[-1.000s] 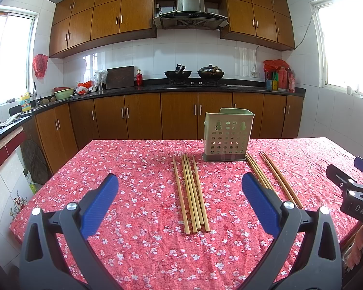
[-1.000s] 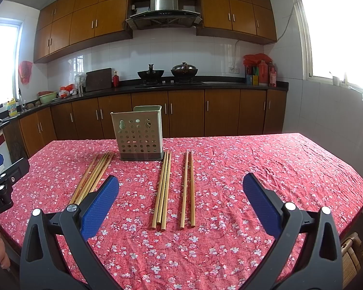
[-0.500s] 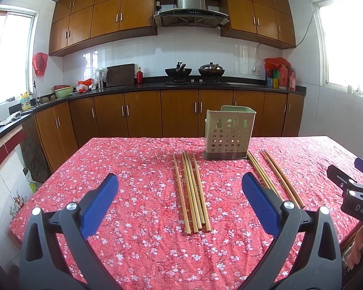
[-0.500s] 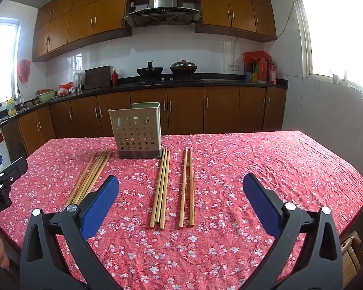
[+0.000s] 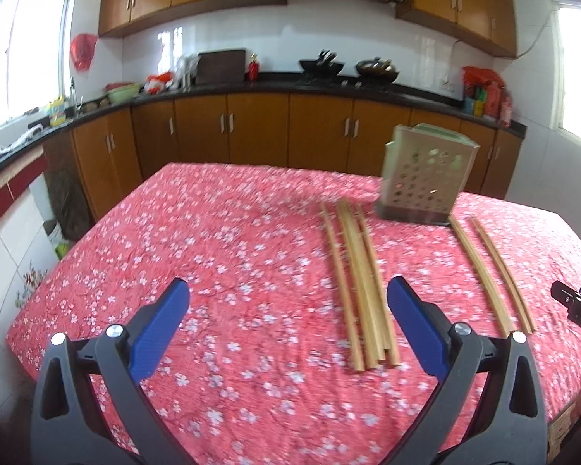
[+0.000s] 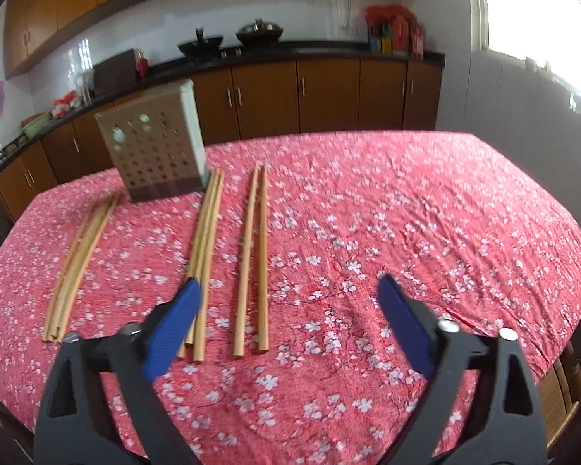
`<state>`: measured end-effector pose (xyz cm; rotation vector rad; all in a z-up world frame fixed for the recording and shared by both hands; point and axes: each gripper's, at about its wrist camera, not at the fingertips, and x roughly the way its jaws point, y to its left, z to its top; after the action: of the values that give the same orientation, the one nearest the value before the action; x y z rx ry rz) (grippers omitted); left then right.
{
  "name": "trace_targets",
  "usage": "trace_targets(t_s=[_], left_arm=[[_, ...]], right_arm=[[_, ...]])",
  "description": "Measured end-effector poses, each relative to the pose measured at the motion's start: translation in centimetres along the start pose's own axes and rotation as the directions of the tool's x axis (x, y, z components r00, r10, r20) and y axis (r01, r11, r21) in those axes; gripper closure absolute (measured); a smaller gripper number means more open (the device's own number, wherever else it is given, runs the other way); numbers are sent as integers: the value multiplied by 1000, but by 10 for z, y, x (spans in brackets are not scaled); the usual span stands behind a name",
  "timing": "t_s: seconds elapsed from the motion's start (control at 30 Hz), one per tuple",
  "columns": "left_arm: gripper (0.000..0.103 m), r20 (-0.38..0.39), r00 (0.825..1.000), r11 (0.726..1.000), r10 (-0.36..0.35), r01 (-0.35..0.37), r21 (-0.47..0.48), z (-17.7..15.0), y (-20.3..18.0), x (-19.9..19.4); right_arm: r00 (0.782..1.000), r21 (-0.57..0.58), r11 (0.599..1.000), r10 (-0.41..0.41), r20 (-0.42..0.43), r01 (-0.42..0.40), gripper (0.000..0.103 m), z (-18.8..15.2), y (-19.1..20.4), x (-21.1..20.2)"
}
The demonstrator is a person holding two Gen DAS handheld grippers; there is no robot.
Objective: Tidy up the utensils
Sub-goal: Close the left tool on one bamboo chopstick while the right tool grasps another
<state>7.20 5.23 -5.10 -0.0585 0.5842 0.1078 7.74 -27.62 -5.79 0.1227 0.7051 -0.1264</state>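
Observation:
A pale green perforated utensil holder point(image 5: 426, 178) point(image 6: 155, 151) stands upright at the far middle of the red floral tablecloth. Wooden chopsticks lie flat in front of it in three groups: a left bundle point(image 5: 362, 290) point(image 6: 79, 259), a middle bundle point(image 5: 480, 271) point(image 6: 205, 240) and a right pair point(image 5: 501, 271) point(image 6: 253, 255). My left gripper point(image 5: 286, 294) is open and empty, above the cloth just left of the left bundle's near ends. My right gripper point(image 6: 290, 290) is open and empty, above the near ends of the right pair.
The table point(image 6: 426, 232) is covered with the red flowered cloth and its edges drop off near both grippers. Brown kitchen cabinets point(image 5: 251, 131) and a dark counter with woks stand behind. My right gripper's tip point(image 5: 577, 306) shows at the left view's right edge.
Both grippers have moved forward and tilted down over the table, closer to the near ends of the chopsticks. The chopsticks and holder have not moved. Both jaws stay open.

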Motion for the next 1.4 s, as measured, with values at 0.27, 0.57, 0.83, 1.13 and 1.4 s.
trace_targets(t_s=[0.27, 0.57, 0.83, 1.13, 1.4], left_arm=[[4, -101, 995, 1000, -7, 5, -21, 10, 13, 43], [42, -252, 957, 990, -140, 139, -21, 13, -8, 87], [65, -312, 938, 982, -153, 180, 61, 9, -33, 106], [94, -332, 938, 984, -99, 142, 108, 6, -36, 120], [94, -318, 948, 996, -15, 40, 74, 28, 2, 151]], right_arm=[[983, 32, 997, 69, -170, -65, 58, 14, 2, 58], [980, 3, 999, 44, -196, -45, 88, 21, 8, 84], [982, -18, 999, 33, -184, -36, 88, 20, 10, 84], [983, -25, 999, 40, -180, -45, 87, 19, 9, 85], [986, 15, 1000, -6, -168, 8, 92, 34, -11, 100]])
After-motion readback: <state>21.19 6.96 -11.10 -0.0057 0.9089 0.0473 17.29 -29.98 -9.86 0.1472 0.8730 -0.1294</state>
